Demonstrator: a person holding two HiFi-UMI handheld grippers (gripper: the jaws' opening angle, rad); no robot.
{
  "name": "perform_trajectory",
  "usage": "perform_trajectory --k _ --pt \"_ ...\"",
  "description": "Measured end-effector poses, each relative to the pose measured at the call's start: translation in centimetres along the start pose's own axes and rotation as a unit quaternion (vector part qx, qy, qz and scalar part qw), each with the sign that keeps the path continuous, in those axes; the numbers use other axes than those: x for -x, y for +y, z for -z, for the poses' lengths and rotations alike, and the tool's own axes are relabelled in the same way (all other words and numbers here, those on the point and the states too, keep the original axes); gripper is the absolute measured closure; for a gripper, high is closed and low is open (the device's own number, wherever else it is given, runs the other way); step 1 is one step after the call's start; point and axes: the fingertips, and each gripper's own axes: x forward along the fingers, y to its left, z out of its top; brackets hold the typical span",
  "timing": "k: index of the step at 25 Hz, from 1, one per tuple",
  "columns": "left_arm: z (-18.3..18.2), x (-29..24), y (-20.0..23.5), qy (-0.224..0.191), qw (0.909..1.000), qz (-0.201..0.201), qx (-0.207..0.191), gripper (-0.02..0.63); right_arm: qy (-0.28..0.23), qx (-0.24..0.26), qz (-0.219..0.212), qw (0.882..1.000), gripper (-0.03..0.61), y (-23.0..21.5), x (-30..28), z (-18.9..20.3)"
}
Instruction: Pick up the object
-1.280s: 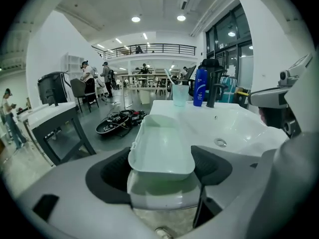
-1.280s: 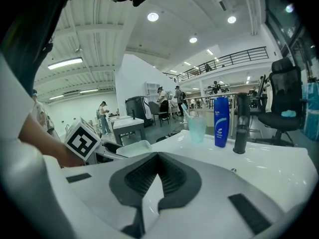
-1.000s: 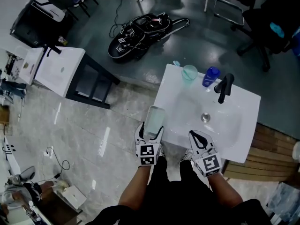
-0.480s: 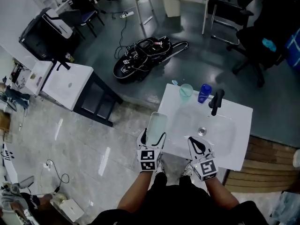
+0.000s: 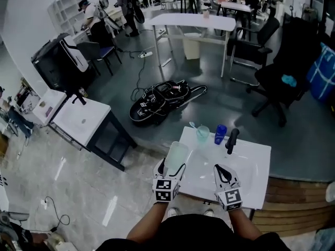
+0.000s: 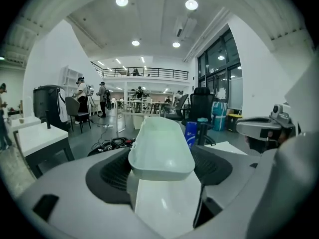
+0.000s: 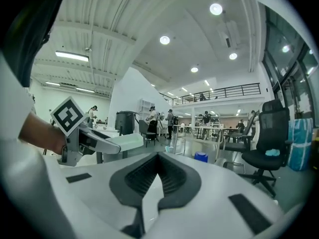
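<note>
Pale green and translucent, the oblong container (image 5: 176,153) sits clamped between the jaws of the left gripper (image 5: 170,167), both dark pads pressing its long sides. It is held in the air, over the left edge of the white sink basin (image 5: 251,161) as the head view shows it. Just beside it, the right gripper (image 5: 223,170) hovers above the basin's near edge, its jaws closed together with nothing between them. A green cup (image 5: 202,133), a blue cup (image 5: 220,134) and a black faucet (image 5: 231,140) stand along the basin's far side, apart from both grippers
</note>
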Motion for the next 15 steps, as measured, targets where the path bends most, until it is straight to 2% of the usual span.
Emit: perform_trajectory --k 5,15 --pt "-1.6 0.1 0.0 -0.016 0.9999 0.003 0.003 0.218 -0.015 0.010 0.019 1.000 0.561 -1.5 0.1 -1.6" --pt "-1.6 0.3 0.6 -0.020 0.9998 -0.003 0.005 0.219 -0.018 0.027 0.031 0.999 0.561 -1.2 0.5 -3.4"
